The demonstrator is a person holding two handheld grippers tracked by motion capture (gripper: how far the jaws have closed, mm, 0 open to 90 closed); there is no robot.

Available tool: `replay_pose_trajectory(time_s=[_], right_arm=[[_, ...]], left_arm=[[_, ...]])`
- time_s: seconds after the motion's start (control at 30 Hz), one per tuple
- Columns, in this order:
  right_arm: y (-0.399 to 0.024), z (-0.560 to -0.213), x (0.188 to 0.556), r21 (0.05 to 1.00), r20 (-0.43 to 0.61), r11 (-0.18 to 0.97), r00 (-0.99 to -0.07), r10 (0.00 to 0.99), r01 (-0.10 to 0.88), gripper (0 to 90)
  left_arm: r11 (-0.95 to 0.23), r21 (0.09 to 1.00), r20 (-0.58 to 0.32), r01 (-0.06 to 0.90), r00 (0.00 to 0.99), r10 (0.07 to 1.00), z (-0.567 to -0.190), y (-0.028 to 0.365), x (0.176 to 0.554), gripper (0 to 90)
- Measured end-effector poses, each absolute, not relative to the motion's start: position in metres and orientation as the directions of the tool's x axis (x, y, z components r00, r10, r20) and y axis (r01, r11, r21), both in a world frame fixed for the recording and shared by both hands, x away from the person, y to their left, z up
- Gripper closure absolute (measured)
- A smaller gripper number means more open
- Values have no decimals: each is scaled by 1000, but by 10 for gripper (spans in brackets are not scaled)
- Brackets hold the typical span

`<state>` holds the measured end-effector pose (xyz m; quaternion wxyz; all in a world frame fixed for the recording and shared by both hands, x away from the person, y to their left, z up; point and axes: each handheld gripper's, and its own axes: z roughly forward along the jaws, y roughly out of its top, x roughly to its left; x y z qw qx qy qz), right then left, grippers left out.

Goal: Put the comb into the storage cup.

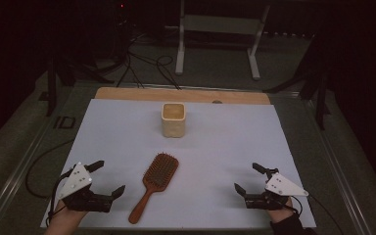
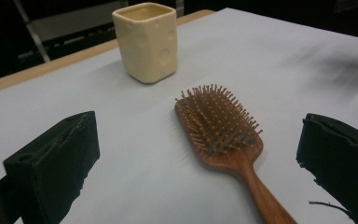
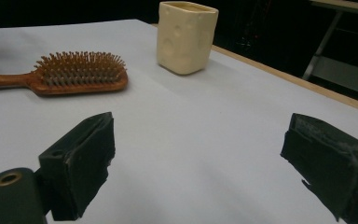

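A wooden paddle hairbrush [image 1: 155, 183] lies bristles up on the white sheet, its handle toward the front edge. Behind it stands a cream square cup [image 1: 173, 119]. My left gripper [image 1: 108, 177] rests open at the front left, just left of the brush handle. My right gripper [image 1: 247, 178] rests open at the front right, well apart from the brush. In the left gripper view the hairbrush [image 2: 219, 128] lies between the jaws with the cup [image 2: 146, 41] beyond. In the right gripper view the hairbrush [image 3: 70, 74] is at the far left and the cup [image 3: 185, 36] stands ahead.
A white sheet [image 1: 127, 132] covers the wooden table [image 1: 127, 93], whose bare edge shows at the back. Behind the table, a white metal stand [image 1: 218, 29] and black cables [image 1: 149, 68] sit on the floor.
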<state>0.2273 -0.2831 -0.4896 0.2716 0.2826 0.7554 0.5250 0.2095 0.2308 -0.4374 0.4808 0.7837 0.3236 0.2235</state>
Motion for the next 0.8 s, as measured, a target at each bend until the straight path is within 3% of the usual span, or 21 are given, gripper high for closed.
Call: replay_pose_trajectory(time_s=[0.27,0.8], right_arm=[[-283,-490,227,946,-115,291,-694,711,141,86],[-283,-490,228,947,-112,289,-697,708,142,85]], left_arm=[[-384,875,64,296,716,695,-430,204,209,0],[-434,811,20,393,722,691,-440,160,210,0]])
